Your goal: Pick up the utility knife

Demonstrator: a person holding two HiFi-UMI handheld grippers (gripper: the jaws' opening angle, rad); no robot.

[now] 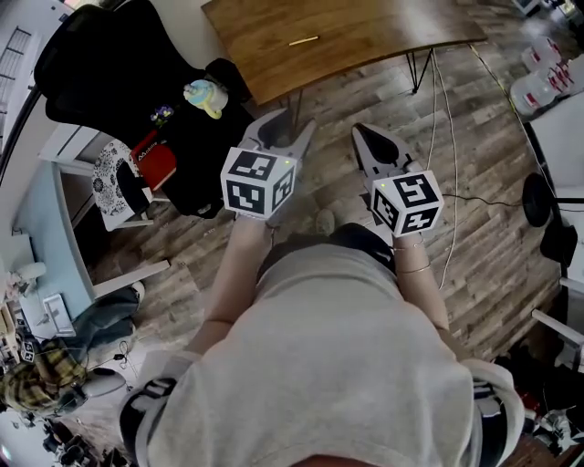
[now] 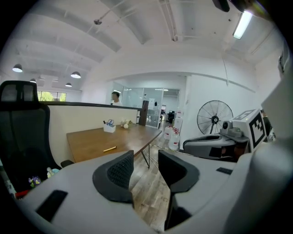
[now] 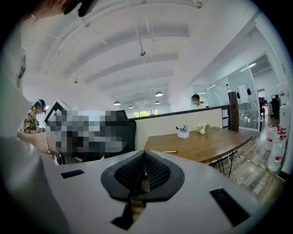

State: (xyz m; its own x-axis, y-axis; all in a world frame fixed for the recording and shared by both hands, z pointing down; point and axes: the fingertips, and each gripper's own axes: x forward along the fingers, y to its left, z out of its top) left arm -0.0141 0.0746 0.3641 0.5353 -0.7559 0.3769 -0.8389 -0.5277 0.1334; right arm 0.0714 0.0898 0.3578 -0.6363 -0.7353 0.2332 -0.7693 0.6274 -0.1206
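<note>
The utility knife (image 1: pixel 304 40) is a slim yellow thing lying on the brown wooden table (image 1: pixel 383 27) ahead of me. It also shows as a small yellow bar in the left gripper view (image 2: pixel 109 149) and the right gripper view (image 3: pixel 170 151). Both grippers hang in the air over the wood floor, well short of the table. My left gripper (image 1: pixel 285 128) is open, and only floor shows between its pads (image 2: pixel 120 171). My right gripper (image 1: pixel 362 134) is shut, its ribbed pads (image 3: pixel 158 170) meeting at the tips with nothing between them.
A black office chair (image 1: pixel 119 64) with a small toy (image 1: pixel 204 96) on it stands left of the table. A white pen holder (image 2: pixel 109 127) sits at the table's far end. Water bottles (image 1: pixel 547 73), a standing fan (image 2: pixel 214 117) and a floor cable (image 1: pixel 447 137) are to the right.
</note>
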